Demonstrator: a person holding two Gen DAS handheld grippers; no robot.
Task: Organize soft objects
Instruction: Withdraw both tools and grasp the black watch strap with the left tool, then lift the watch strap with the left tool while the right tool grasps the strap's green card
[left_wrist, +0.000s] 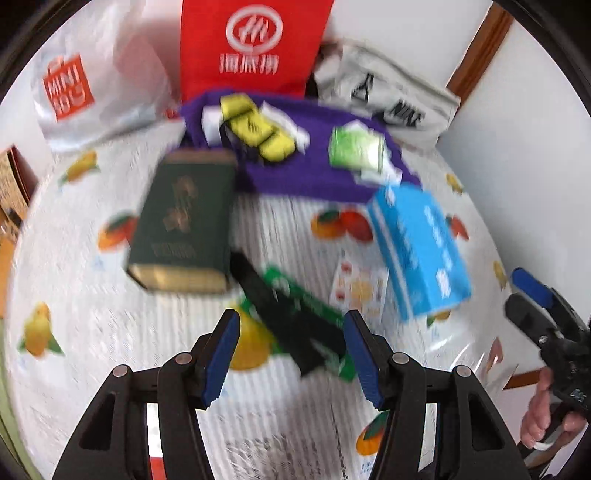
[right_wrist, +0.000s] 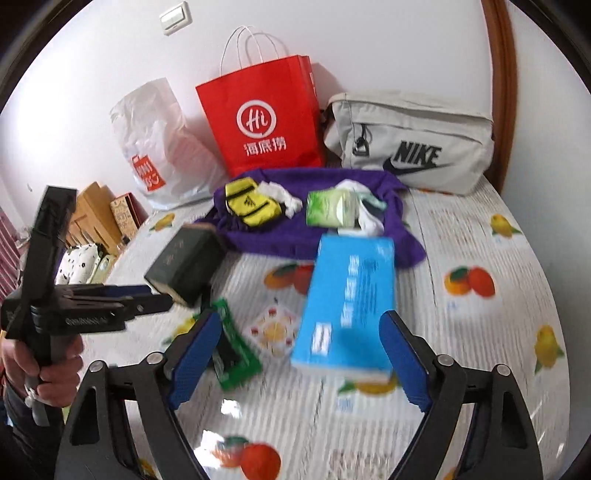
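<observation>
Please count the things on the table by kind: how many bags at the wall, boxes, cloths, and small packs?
Bags: 3 (white plastic bag, red paper bag, grey pouch)
Boxes: 2 (dark green box, blue box)
Cloths: 1 (purple cloth)
Small packs: 4 (yellow, light green, green, flat patterned)
Total: 10

Right claw (right_wrist: 299, 358) open above blue box (right_wrist: 347, 306) on fruit-print cloth (right_wrist: 480, 332).

White wall (right_wrist: 369, 44) with light switch (right_wrist: 176, 16); brown wooden frame (right_wrist: 502, 74) at right.
</observation>
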